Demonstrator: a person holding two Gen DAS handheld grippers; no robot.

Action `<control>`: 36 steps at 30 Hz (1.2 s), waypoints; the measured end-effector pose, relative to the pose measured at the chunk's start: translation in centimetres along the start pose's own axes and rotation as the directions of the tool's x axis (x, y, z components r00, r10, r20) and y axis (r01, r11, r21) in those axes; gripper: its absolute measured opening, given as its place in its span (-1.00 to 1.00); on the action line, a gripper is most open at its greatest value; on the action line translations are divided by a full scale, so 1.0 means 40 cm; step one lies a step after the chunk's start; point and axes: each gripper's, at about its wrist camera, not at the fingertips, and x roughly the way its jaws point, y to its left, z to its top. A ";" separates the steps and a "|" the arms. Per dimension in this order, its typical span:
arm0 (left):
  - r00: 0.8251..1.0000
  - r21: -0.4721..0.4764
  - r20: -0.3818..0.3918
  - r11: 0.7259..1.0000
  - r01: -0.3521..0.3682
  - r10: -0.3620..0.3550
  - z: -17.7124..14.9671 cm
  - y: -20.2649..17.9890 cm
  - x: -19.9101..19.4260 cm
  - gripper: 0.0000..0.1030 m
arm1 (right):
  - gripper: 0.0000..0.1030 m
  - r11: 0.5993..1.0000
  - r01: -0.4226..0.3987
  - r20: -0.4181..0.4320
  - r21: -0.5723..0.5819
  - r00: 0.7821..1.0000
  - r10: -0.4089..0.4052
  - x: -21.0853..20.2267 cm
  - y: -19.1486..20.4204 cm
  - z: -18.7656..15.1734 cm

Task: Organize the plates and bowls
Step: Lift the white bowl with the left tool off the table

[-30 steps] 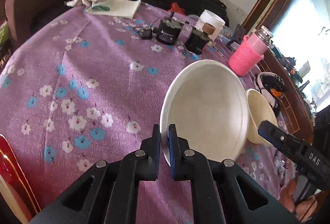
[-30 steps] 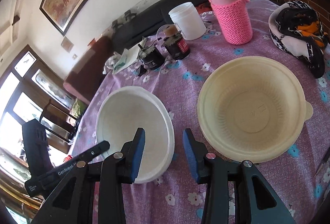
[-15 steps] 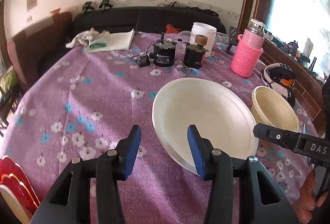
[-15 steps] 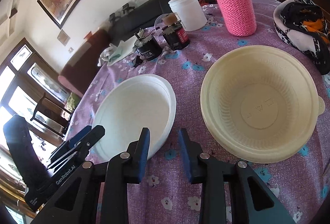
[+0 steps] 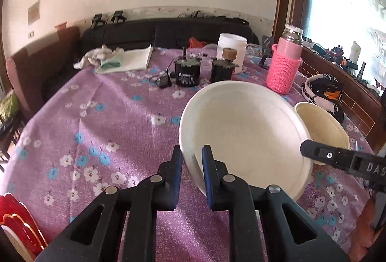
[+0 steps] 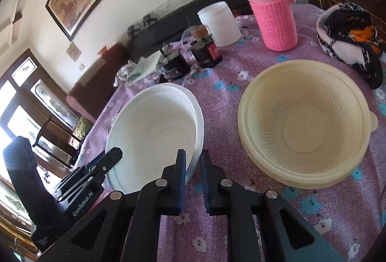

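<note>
A white plate (image 5: 243, 131) rests on the purple flowered tablecloth (image 5: 96, 131), its near-left side raised a little. My left gripper (image 5: 191, 153) has that rim between its blue pads, and its jaws are closing on it. In the right wrist view the same white plate (image 6: 154, 131) has its right rim between the pads of my right gripper (image 6: 193, 158), whose jaws are also closing. Each gripper shows in the other's view: the right gripper (image 5: 311, 148) at the plate's right edge, the left gripper (image 6: 108, 159) at its near-left edge. A cream bowl (image 6: 304, 127) stands upright just right of the plate.
At the back of the table stand a bottle in a pink knitted sleeve (image 6: 272, 18), a white jar (image 6: 219, 23) and two black jars (image 5: 188, 73). A black-and-white cloth bundle (image 6: 349, 37) lies far right. Folded white cloths (image 5: 125, 59) lie back left. A red-edged object (image 5: 14, 221) sits at the near-left corner.
The left gripper let go of the steeply tilted plate, which dropped nearly flat, then closed again on its near rim. The right gripper's jaws narrowed onto the plate's right rim.
</note>
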 end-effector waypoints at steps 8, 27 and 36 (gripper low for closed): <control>1.000 -0.012 0.007 1.000 -0.015 0.015 -0.005 0.008 -0.011 -0.69 | -0.75 0.999 0.000 0.021 -0.035 1.000 0.001 -0.022 0.027 -0.006; 0.993 0.041 0.105 0.997 -0.065 0.060 -0.010 -0.023 -0.072 -0.69 | -0.75 0.998 0.006 0.016 -0.058 1.000 -0.005 -0.015 0.035 -0.010; 0.989 0.068 0.132 0.994 -0.081 0.071 0.000 -0.041 -0.125 -0.68 | -0.75 0.999 -0.022 0.044 -0.024 0.999 0.023 -0.073 0.042 -0.014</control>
